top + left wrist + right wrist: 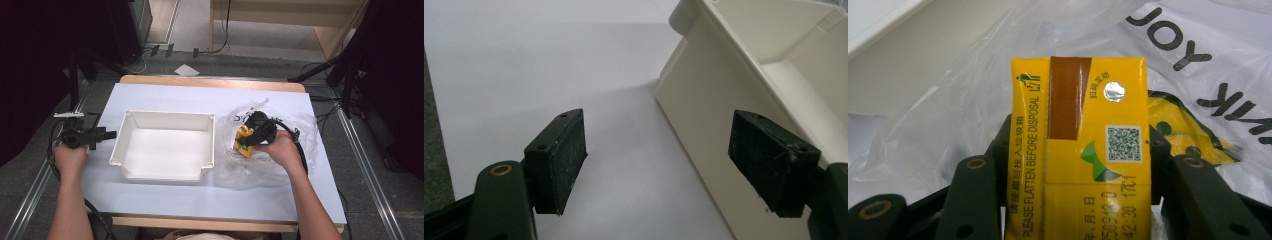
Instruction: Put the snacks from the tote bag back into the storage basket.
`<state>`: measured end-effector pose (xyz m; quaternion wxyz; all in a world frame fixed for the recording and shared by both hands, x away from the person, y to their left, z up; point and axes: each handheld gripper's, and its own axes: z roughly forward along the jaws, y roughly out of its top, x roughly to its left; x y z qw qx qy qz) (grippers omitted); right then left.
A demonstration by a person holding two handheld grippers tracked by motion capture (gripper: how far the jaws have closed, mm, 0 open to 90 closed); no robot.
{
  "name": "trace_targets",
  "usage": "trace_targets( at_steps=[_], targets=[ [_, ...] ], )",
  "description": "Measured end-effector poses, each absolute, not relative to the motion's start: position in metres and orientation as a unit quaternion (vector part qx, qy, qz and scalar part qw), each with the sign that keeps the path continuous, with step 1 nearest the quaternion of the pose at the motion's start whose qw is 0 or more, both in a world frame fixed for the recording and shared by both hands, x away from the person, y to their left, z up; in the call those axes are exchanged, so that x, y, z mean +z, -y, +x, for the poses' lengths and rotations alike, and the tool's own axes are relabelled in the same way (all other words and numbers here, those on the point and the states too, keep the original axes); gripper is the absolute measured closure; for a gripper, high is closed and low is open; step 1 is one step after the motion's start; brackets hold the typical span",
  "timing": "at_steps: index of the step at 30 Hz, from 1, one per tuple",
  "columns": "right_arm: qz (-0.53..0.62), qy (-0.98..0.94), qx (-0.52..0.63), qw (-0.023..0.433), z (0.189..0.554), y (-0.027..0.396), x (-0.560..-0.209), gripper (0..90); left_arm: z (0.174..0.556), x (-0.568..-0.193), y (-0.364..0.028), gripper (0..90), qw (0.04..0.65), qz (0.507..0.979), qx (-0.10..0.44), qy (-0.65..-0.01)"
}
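— Yellow carton (1080, 150), clamped between the jaws of the right gripper (250, 141): is that grip good enough to lift?

— Looks so. The pads press both side faces of the drink carton, which sits on the clear plastic bag (295, 150) at the right of the table (320, 200). A second yellow pack (1188, 130) lies just behind it, so I'd raise the carton straight up to clear the film before swinging left.

— And squeeze harder?

— No; a carton dents easily. Hold it as is, keep it level, and carry it over the near right wall of the white tub (165, 117).

— The other hand?

— The left gripper (107, 134) rests at the tub's left side, jaws apart and holding nothing. It could steady the tub wall if the bag drags along.
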<state>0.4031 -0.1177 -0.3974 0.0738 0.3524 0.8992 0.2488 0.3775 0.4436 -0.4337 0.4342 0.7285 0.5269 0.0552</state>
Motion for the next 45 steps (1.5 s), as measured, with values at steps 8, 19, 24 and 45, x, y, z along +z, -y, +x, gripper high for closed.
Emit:
trace_targets(
  at_steps=[8, 19, 24, 45],
  targets=[
    [0.358, -0.893, 0.261, 0.077, 0.402, 0.124, -0.388, 52.4, 0.376, -0.433, -0.445, 24.3, 0.437, 0.726, 0.057, -0.528],
    [0.365, -0.888, 0.267, 0.080, 0.400, 0.129, -0.374, 52.5, 0.377, -0.433, -0.444, 24.3, 0.434, 0.728, 0.056, -0.528],
    [0.361, -0.889, 0.268, 0.084, 0.398, 0.128, -0.369, 52.6, 0.376, -0.433, -0.444, 24.3, 0.434, 0.728, 0.056, -0.528],
    [0.333, -0.899, 0.275, 0.080, 0.404, 0.111, -0.347, 52.6, 0.375, -0.435, -0.446, 24.3, 0.433, 0.726, 0.055, -0.531]
  ],
)
